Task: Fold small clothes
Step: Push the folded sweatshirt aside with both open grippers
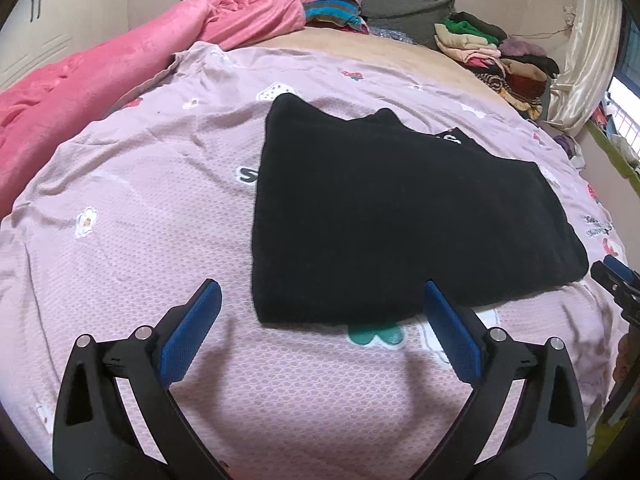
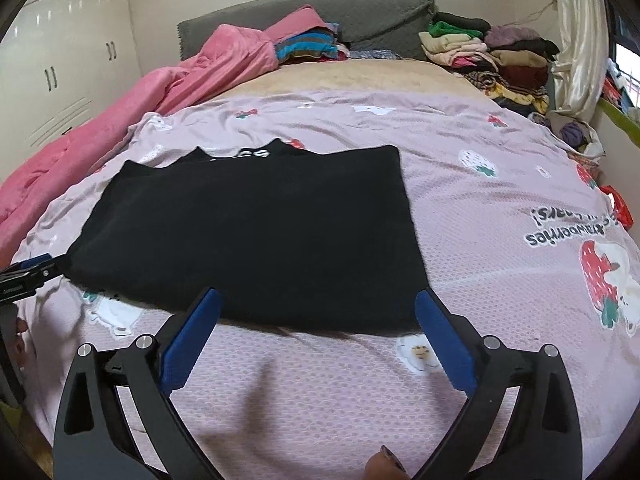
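Note:
A black garment (image 1: 392,216) lies flat and folded on the lilac printed bedsheet (image 1: 140,220); it also shows in the right wrist view (image 2: 256,236), with white lettering at its far edge. My left gripper (image 1: 322,296) is open and empty, just above the sheet at the garment's near left corner. My right gripper (image 2: 318,300) is open and empty, hovering at the garment's near right edge. The right gripper's tip (image 1: 616,276) shows at the right edge of the left wrist view; the left gripper's tip (image 2: 28,274) shows at the left edge of the right wrist view.
A pink blanket (image 1: 100,80) is bunched along the left side of the bed. Piles of folded clothes (image 2: 488,56) sit at the far right by the grey headboard (image 2: 320,16). White wardrobe doors (image 2: 60,64) stand left. A curtain (image 2: 580,32) hangs right.

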`<act>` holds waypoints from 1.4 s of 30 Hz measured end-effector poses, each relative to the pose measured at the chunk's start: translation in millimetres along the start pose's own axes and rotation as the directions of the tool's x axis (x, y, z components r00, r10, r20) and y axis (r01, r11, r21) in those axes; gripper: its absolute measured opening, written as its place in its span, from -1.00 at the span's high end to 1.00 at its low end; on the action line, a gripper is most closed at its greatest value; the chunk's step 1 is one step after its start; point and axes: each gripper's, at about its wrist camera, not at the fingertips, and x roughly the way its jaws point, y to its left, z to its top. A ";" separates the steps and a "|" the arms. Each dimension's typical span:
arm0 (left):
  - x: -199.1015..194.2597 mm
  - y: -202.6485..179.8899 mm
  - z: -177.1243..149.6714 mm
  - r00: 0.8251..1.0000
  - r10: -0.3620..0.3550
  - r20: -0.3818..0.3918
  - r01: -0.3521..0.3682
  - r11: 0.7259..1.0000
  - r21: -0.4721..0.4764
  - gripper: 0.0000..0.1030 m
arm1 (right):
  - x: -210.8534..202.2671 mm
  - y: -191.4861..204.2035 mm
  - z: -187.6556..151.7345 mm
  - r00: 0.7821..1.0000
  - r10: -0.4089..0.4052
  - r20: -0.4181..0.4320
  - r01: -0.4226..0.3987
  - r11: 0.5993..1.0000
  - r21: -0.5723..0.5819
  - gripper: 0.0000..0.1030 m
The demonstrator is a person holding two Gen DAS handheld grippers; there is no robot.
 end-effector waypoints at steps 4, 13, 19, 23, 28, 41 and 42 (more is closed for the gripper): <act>-1.5 8.5 1.7 1.000 0.018 0.009 -0.018 1.000 -0.017 -0.81 | 2.1 16.7 1.7 1.000 0.026 -0.004 -0.026 0.999 -0.033 -0.89; -1.6 38.0 6.4 0.996 0.090 0.006 -0.090 0.993 -0.072 -0.81 | 12.3 71.0 2.4 0.995 0.097 -0.026 -0.100 0.983 -0.152 -0.89; -4.1 54.2 8.3 0.995 0.097 0.011 -0.095 0.989 -0.113 -0.81 | 21.2 113.9 4.8 0.990 0.138 -0.036 -0.142 0.960 -0.241 -0.89; -4.7 60.6 9.4 0.995 0.097 0.016 -0.094 0.987 -0.129 -0.81 | 25.5 137.3 5.0 0.986 0.161 -0.045 -0.167 0.943 -0.289 -0.89; -4.2 71.9 13.0 0.993 0.113 0.018 -0.108 0.982 -0.155 -0.81 | 31.7 165.8 3.2 0.982 0.178 -0.060 -0.188 0.914 -0.359 -0.90; 3.9 84.0 23.3 0.988 0.157 0.007 -0.154 0.974 -0.164 -0.81 | 65.1 224.3 -4.8 0.992 0.103 -0.070 -0.125 0.837 -0.533 -0.90; 4.4 83.7 24.2 0.987 0.162 0.005 -0.160 0.974 -0.160 -0.81 | 67.6 226.8 -4.9 0.993 0.093 -0.066 -0.114 0.832 -0.543 -0.90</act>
